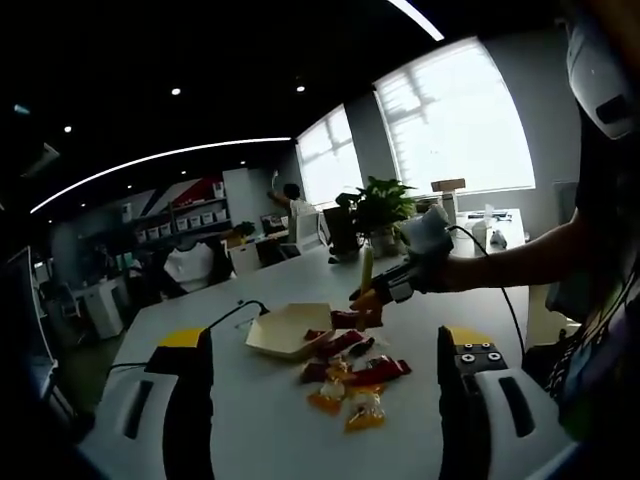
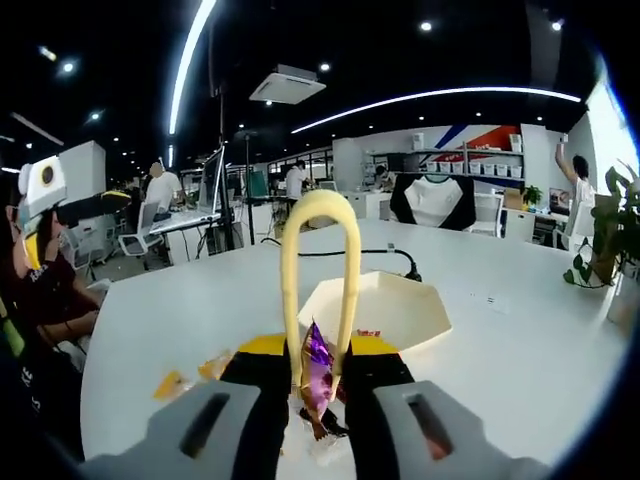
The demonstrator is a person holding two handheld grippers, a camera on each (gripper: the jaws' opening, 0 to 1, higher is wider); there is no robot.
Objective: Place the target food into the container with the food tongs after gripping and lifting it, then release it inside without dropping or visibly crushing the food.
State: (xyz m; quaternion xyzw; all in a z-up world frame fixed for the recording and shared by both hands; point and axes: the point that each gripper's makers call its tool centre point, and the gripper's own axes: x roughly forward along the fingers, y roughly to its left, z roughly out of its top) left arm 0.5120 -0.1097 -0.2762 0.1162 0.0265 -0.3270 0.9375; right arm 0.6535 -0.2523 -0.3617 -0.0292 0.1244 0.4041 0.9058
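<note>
My right gripper [image 2: 318, 352] is shut on a pair of yellow food tongs [image 2: 320, 260], whose looped end points away from me. The tongs' tips pinch a purple-wrapped snack [image 2: 317, 372], held above the table just short of the white paper container [image 2: 400, 315]. In the left gripper view the right gripper [image 1: 388, 290] comes in from the right with the tongs [image 1: 367, 268] and a packet [image 1: 358, 318] hanging beside the container [image 1: 283, 332]. A pile of red and orange snack packets [image 1: 352, 382] lies in front of it. My left gripper [image 1: 330, 400] stands open, jaws wide apart, nothing between them.
A black cable [image 1: 228, 314] runs across the white table [image 1: 260, 420] behind the container. A potted plant [image 1: 384, 205] stands at the far edge. A person's arm [image 1: 520, 255] holds the right gripper. Loose orange packets [image 2: 180, 382] lie to the left.
</note>
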